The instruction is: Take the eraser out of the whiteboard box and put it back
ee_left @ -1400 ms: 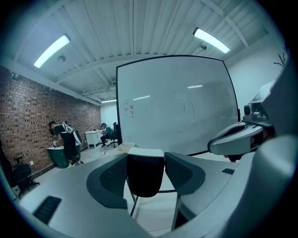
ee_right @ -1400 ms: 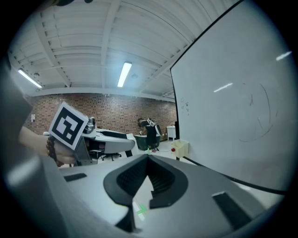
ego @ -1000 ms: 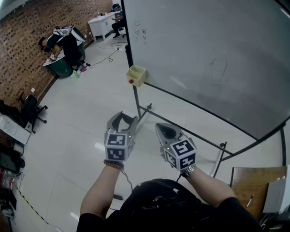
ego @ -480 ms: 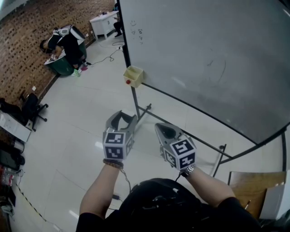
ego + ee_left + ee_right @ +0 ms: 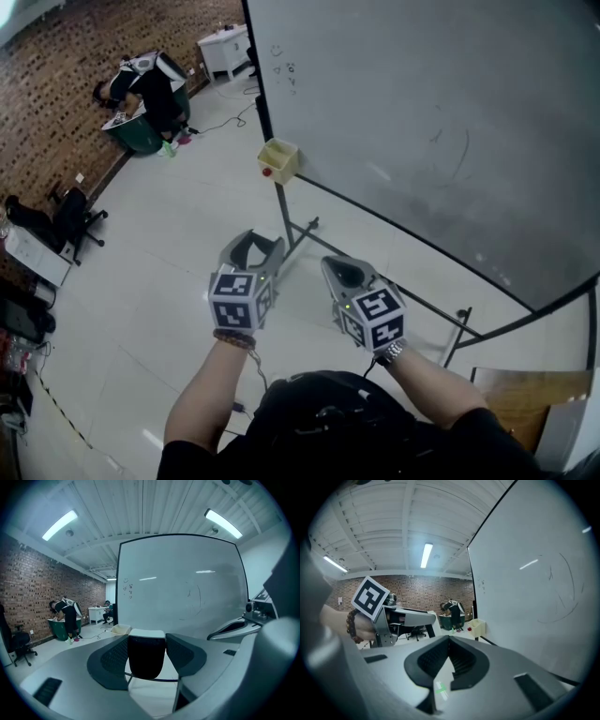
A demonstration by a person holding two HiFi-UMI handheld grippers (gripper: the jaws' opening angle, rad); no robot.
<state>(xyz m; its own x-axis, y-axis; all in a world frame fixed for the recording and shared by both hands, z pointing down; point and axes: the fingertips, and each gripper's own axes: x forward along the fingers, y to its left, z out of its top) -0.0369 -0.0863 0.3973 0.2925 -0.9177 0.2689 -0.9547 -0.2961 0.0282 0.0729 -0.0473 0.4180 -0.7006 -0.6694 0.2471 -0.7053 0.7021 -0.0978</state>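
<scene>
A black eraser [image 5: 146,660] with a white top sits between the jaws of my left gripper [image 5: 251,251], which is shut on it and held at waist height. In the head view the eraser itself is hard to make out. The pale yellow whiteboard box [image 5: 280,159] hangs at the board's lower left corner, with something red at its front. It lies ahead of both grippers and apart from them, and shows small in the gripper views as well [image 5: 120,629] [image 5: 477,627]. My right gripper [image 5: 339,272] is beside the left one, shut with nothing in it [image 5: 449,654].
The large whiteboard [image 5: 422,122] stands on a black frame whose legs [image 5: 300,230] reach over the white floor below the box. A person bends over a green bin [image 5: 141,136] at the far left by the brick wall. There is an office chair [image 5: 70,220] at the left and a wooden chair [image 5: 511,398] at the bottom right.
The view has shifted a little toward the whiteboard, and the wooden chair has slid lower right. Both grippers keep their pose and jaws, and the eraser stays in the left one.
</scene>
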